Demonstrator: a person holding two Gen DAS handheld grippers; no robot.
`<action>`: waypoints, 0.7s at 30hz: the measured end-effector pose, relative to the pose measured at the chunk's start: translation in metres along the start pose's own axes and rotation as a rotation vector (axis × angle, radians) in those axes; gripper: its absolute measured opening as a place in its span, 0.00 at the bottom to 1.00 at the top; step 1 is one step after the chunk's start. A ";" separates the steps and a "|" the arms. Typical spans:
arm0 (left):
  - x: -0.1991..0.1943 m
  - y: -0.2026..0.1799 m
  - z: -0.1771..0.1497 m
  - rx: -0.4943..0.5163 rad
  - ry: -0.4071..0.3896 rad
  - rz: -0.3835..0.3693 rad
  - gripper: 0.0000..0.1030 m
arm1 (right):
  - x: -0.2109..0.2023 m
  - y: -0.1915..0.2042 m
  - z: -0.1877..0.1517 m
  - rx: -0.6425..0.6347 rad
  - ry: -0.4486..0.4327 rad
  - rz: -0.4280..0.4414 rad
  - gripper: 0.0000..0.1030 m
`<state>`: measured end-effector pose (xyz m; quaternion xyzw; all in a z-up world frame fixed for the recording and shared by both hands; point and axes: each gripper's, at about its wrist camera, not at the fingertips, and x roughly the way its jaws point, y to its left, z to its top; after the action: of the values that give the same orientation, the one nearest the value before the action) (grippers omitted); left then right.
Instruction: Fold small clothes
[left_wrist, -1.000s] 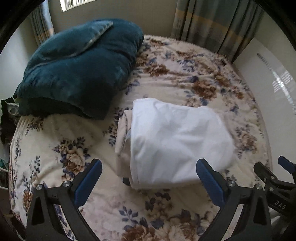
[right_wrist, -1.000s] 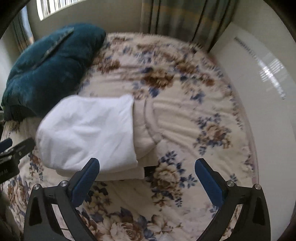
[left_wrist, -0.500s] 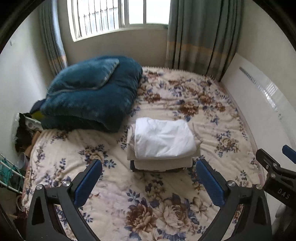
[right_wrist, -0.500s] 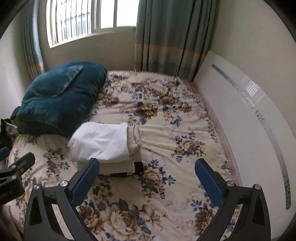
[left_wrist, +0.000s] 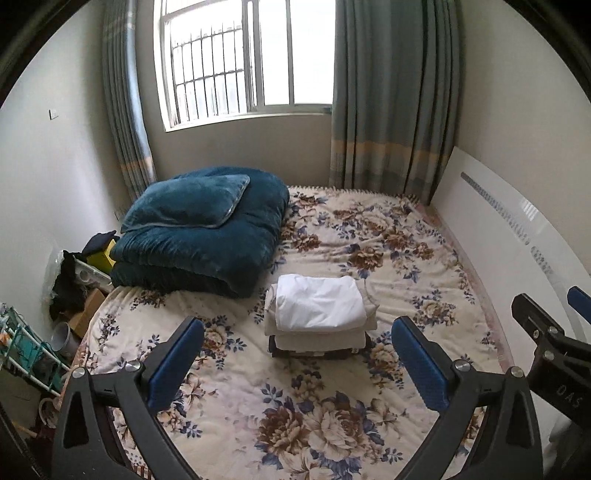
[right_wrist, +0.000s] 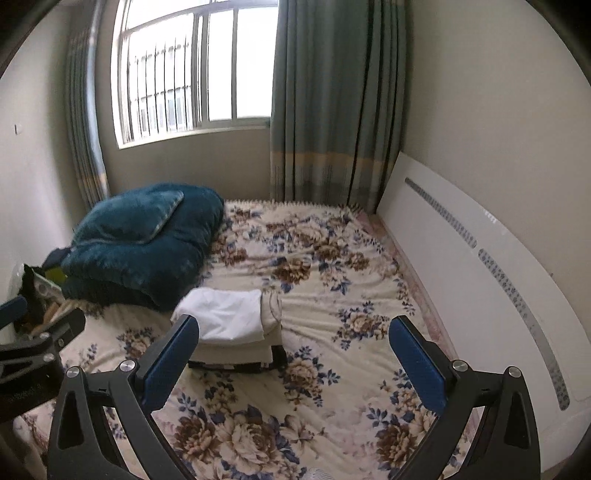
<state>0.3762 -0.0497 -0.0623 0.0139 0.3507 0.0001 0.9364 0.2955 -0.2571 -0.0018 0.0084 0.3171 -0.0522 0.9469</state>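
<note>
Ahead of both spread, empty hand-held grippers, the folded stack of clothes (left_wrist: 319, 314) lies mid-bed (left_wrist: 406, 236), nearer the left hand-held gripper (left_wrist: 295, 356) than the right hand-held gripper (right_wrist: 293, 354).

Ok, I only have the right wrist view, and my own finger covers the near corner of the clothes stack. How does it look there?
Observer: The left wrist view shows the whole stack. A white garment is on top, cream pieces lie under it, and something dark is at the bottom.
Operator: Is the left gripper holding anything?
Observer: No. The left gripper is open and empty, short of the stack.
Operator: Anything loose on the bed's left side?
Observer: That view shows only the folded teal quilt there, on the floral bedspread.
</note>
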 end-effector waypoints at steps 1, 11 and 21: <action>-0.004 0.000 -0.001 -0.001 -0.002 0.001 1.00 | -0.010 -0.002 0.001 0.002 -0.012 0.001 1.00; -0.043 0.001 -0.005 -0.029 -0.051 -0.004 1.00 | -0.071 -0.012 0.006 0.010 -0.081 0.014 1.00; -0.063 0.004 -0.006 -0.039 -0.090 0.014 1.00 | -0.089 -0.012 0.005 0.004 -0.089 0.019 1.00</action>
<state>0.3250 -0.0466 -0.0249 -0.0018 0.3082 0.0131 0.9512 0.2263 -0.2611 0.0561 0.0113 0.2746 -0.0441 0.9605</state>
